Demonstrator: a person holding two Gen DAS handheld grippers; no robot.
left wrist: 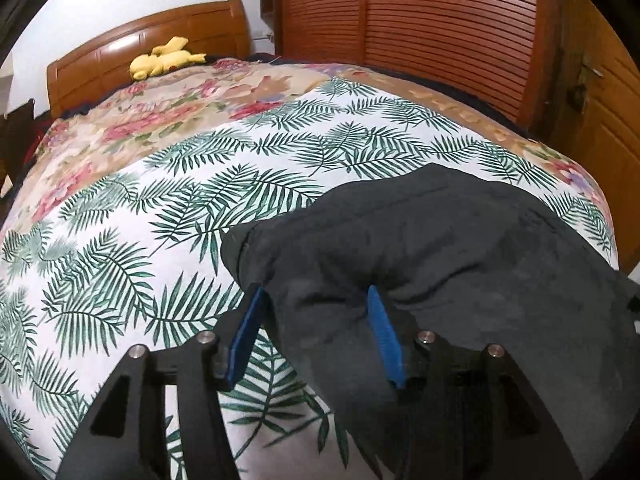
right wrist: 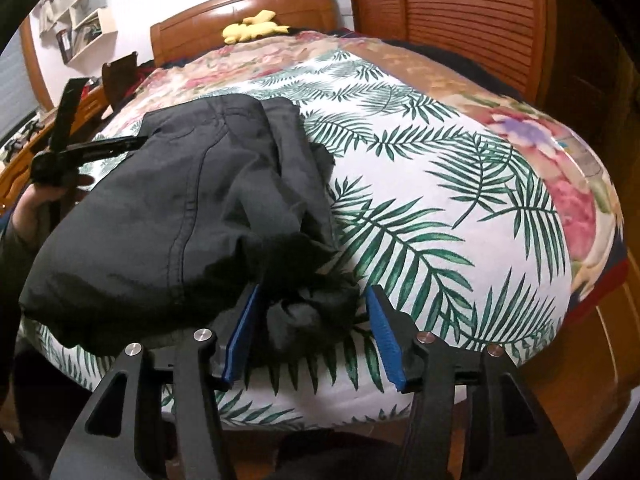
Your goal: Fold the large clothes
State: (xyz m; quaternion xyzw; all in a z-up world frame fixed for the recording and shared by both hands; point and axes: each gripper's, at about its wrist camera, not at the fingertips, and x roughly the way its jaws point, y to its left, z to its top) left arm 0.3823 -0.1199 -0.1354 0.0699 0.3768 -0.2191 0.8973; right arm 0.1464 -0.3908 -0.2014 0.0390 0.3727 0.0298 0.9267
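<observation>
A black garment [left wrist: 432, 264] lies bunched on the palm-leaf sheet [left wrist: 168, 216] near the bed's front edge. My left gripper [left wrist: 316, 294] is open, its blue pads [left wrist: 246, 336] astride the garment's near left edge, cloth lying between them. In the right wrist view the same garment [right wrist: 192, 204] fills the left half. My right gripper [right wrist: 312, 292] is open, with a crumpled black fold of the garment between its blue pads [right wrist: 384, 336]. The left gripper [right wrist: 132, 143] shows there at the far left, held by a hand, touching the garment's far side.
A floral bedspread [left wrist: 160, 116] covers the far bed, with a yellow plush toy [left wrist: 168, 60] by the wooden headboard [left wrist: 152, 40]. Louvred wooden wardrobe doors [left wrist: 440, 32] stand to the right. Wall shelves [right wrist: 84, 12] and a cluttered desk [right wrist: 24, 140] are at the left.
</observation>
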